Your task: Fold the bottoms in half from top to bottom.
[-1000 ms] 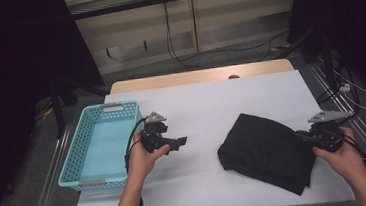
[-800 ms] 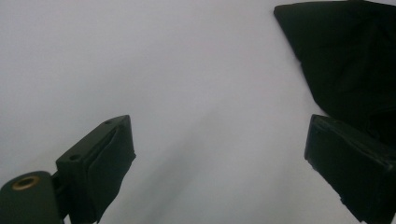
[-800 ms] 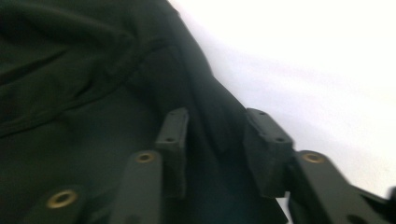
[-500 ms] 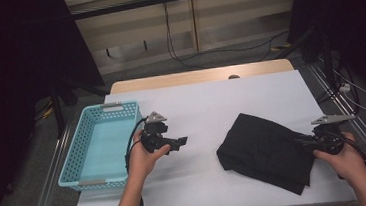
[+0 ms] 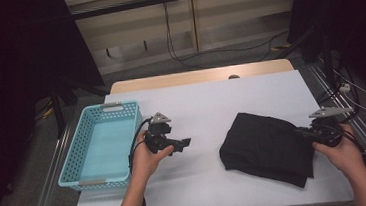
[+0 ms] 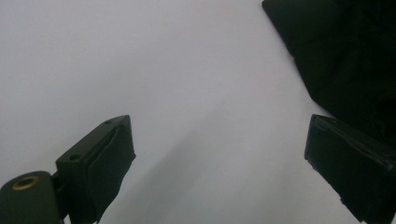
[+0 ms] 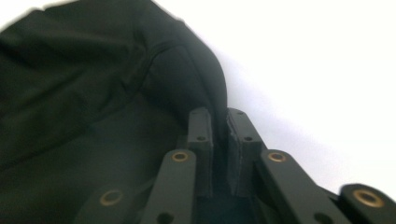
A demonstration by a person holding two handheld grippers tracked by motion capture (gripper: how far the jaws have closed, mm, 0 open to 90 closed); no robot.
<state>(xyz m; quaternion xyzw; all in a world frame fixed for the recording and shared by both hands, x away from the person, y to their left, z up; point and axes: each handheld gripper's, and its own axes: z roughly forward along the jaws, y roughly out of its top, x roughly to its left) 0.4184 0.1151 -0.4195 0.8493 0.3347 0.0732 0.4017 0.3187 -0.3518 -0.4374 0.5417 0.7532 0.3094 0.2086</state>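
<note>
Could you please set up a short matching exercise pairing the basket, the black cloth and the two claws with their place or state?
Things:
1. basket
2. black cloth
3. left claw
4. right claw

Places or states:
A. pinched on the cloth's edge
B. at the table's left edge
C. open above bare table
D. folded, on the table's right half

Pairs: 1-B, 2-D, 3-C, 4-A

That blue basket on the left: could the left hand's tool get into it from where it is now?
Probably yes. The left tool sits open and empty just beside the blue basket, nothing lies between them, and the basket looks open-topped and empty. The tool points away toward the black cloth, so the hand would have to turn.
</note>
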